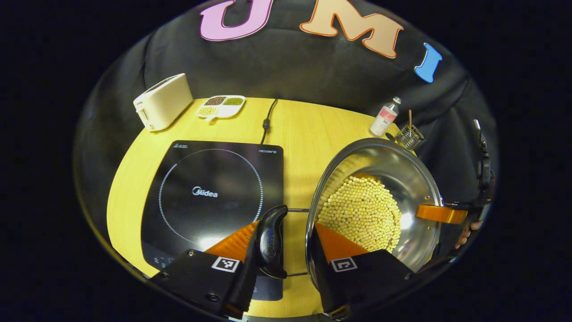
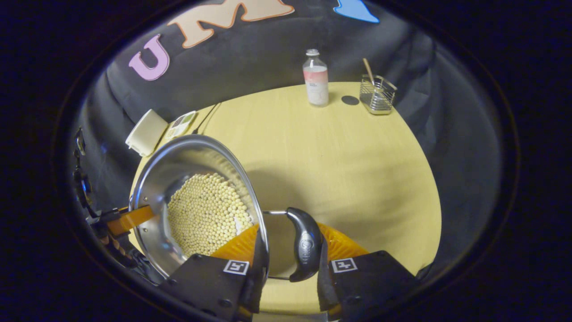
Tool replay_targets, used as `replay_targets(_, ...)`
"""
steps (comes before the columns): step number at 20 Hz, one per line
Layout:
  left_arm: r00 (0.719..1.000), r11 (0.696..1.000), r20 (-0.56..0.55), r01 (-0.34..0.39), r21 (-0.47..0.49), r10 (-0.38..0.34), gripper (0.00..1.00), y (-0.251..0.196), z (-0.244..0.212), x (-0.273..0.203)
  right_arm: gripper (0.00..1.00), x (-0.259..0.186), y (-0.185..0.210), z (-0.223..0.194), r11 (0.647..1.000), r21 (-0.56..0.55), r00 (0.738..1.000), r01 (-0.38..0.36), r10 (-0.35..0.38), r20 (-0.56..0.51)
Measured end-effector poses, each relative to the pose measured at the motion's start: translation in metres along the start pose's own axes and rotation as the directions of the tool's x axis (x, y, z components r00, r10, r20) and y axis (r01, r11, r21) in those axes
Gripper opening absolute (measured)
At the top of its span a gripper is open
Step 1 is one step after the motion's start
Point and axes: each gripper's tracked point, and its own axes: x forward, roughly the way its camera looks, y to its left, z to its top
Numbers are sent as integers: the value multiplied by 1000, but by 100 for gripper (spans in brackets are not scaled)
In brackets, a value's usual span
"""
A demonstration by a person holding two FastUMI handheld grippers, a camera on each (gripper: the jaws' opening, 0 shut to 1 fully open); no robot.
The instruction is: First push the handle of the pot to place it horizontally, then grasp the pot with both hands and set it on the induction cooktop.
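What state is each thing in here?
pot: holds pale beans, tilted, off the cooktop
left handle: between the left claw's fingers
right handle: between the right claw's fingers
cooktop: bare, cord attached
bottle: upright, capped
toaster: slots empty
tray: compartments filled
wire basket: upright, stick inside

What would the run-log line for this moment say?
stage: grasp | left gripper straddles black pot handle | right gripper straddles opposite handle | steel bean-filled pot beside black induction cooktop | closure unclear
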Motion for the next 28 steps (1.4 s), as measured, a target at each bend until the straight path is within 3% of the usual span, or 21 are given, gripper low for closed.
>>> replay_targets(2,1000,1000,6,-2,-3,2,60,12,2,-6,45,-4,14,-1,1000,3,1000,-3,3,3)
replay_targets(3,1000,1000,5,2,-1,-2,62,17,1,-8,52,-6,21,-2,1000,3,1000,1,-1,4)
replay_targets(4,1000,1000,0,6,-1,-6,60,24,2,-11,52,-8,28,-2,1000,1,1000,5,-5,10)
replay_targets(5,1000,1000,7,12,3,-12,60,30,5,-13,45,-8,35,-4,1000,2,1000,6,-6,19)
replay_targets(7,1000,1000,7,22,14,-22,60,48,7,-16,45,-7,50,-11,1000,14,1000,15,-15,23)
replay_targets(8,1000,999,6,29,22,-29,60,57,8,-17,52,-8,60,-13,1000,16,1000,21,-21,22)
replay_targets(21,996,994,0,93,61,-93,59,172,32,-7,52,8,181,-20,997,23,997,74,-75,30)
replay_targets(22,996,994,-2,92,56,-92,59,180,33,-2,52,12,188,-19,997,17,997,76,-77,22)
replay_targets(23,996,994,-2,92,52,-92,60,186,35,2,45,16,194,-18,997,11,997,78,-78,19)
replay_targets(28,995,994,-12,100,45,-100,59,211,36,10,45,28,212,-14,996,-3,996,92,-92,-8)
